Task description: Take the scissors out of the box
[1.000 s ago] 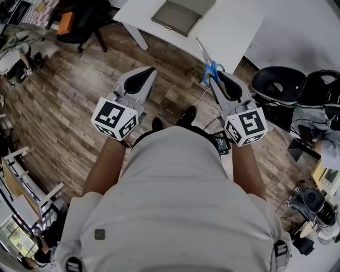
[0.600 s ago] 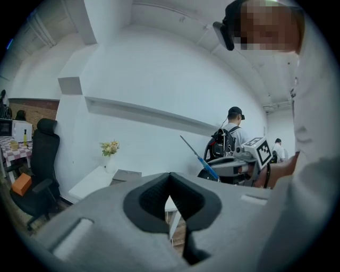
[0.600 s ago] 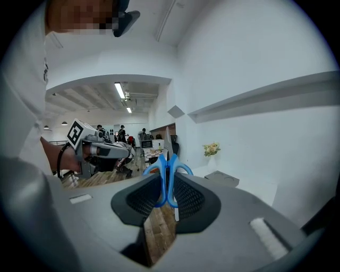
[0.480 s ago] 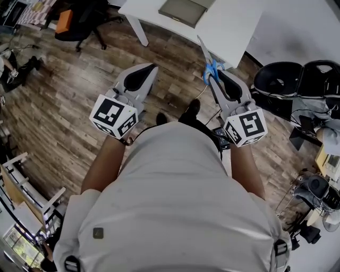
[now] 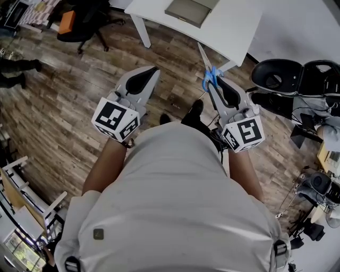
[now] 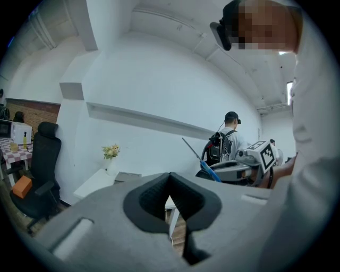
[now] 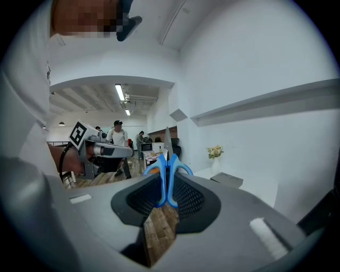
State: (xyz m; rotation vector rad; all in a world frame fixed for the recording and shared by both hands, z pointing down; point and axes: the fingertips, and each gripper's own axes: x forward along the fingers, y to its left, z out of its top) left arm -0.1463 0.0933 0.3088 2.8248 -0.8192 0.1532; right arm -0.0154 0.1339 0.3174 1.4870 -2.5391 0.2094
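Short of the near corner of the white table [image 5: 234, 26], over the wood floor [image 5: 64, 106]: the right gripper [image 5: 215, 84] pinches the scissors [image 5: 206, 62] by their blue handles. The blades run past the jaw tips toward the table corner. The left gripper [image 5: 150, 71] is pressed together with nothing in it, held left of that corner and well apart from the scissors. The box [image 5: 187, 9] sits on the table toward its far side, and the scissors are plainly out of it.

Judgement: the removal is done in substance, and the step in hand is carrying the scissors clear.
- Keep the pinch firm on both handle loops so the blades cannot swing open.
- Hold the wrist level and avoid rolling it.
- Keep the points aimed away from the body and from the left gripper.
- Pick a flat spot on the table before letting go.

Not resolved:
- The box is cut off by the top edge of the head view, so its inside is unreadable.
- The blades look like a single sliver, so I cannot confirm they are fully closed.
- The handle loops cover the pad faces.
- The torso hides the floor beneath.
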